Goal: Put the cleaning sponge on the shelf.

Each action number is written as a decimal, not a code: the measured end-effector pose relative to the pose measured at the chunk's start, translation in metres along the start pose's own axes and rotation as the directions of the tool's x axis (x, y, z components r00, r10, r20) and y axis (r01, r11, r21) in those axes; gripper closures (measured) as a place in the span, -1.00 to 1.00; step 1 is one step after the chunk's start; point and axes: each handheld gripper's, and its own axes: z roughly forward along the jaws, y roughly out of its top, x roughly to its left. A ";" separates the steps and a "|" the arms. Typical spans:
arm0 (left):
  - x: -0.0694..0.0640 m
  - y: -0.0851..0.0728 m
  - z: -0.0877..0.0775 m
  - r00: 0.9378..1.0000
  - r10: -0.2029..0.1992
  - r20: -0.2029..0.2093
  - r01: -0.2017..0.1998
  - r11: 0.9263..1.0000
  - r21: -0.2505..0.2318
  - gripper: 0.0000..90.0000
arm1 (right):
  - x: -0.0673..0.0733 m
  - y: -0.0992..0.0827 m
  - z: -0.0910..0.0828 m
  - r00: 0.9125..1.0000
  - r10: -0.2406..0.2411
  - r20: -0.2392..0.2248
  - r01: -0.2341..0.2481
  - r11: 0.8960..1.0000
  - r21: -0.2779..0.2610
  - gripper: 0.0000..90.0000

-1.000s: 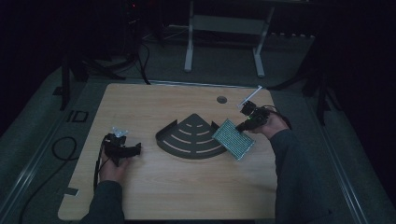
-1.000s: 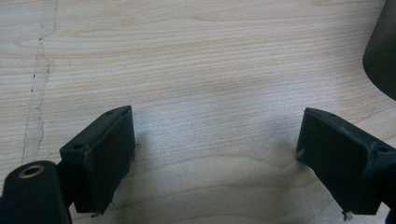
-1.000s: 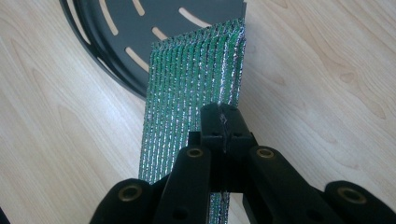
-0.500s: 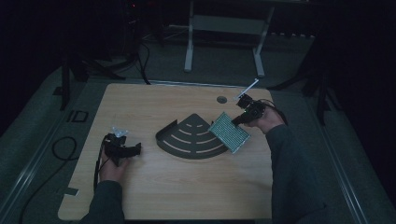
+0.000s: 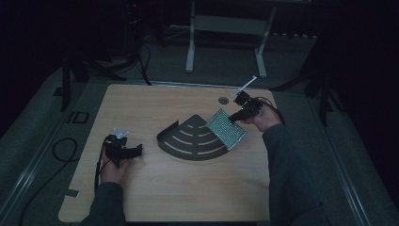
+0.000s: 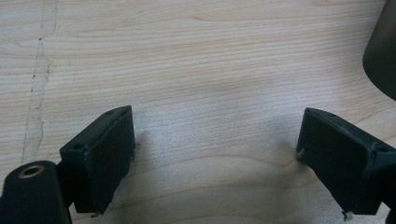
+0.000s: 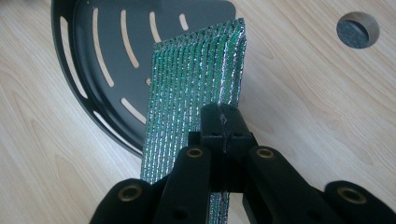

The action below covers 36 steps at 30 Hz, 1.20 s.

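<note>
Mesh pad to corner tray: placement step

Right hand-held gripper (image 7: 223, 122) is clamped on one edge of the green mesh pad (image 5: 226, 129), pad tilted, hanging over the right side of the black quarter-round tray (image 5: 190, 141). Left hand-held gripper (image 6: 215, 158) sits wide, nothing btwn jaws, low over the wooden surface (image 5: 179, 188), well apart from tray. To do it right imo: level the pad first, centre over the slots, lower w/o catching the tray rim, then let go.
</note>
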 end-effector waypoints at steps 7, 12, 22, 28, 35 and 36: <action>0.000 0.000 0.000 1.000 0.000 0.000 0.000 1.000 0.000 -0.74 | 0.003 0.008 0.007 1.000 -0.011 -0.004 0.011 1.000 0.000 1.00; 0.000 0.000 0.000 1.000 0.000 0.000 0.000 1.000 0.000 -0.74 | 0.004 0.012 0.010 1.000 -0.022 -0.005 0.022 1.000 -0.001 1.00; 0.000 0.000 0.000 1.000 0.000 0.000 0.000 1.000 0.000 -0.74 | 0.004 0.017 0.020 1.000 -0.024 -0.012 0.023 1.000 -0.009 1.00; 0.000 0.000 0.000 1.000 0.000 0.000 0.000 1.000 0.000 -0.74 | 0.006 0.020 0.029 1.000 -0.024 -0.011 0.024 1.000 -0.013 1.00; 0.000 0.000 0.000 1.000 0.000 0.000 0.000 1.000 0.000 -0.74 | 0.008 0.020 0.039 0.999 -0.031 -0.014 0.031 1.000 0.002 1.00; 0.000 0.000 0.000 1.000 0.000 0.000 0.000 1.000 0.000 -0.74 | 0.009 0.020 0.041 0.999 -0.032 -0.014 0.032 0.999 0.006 1.00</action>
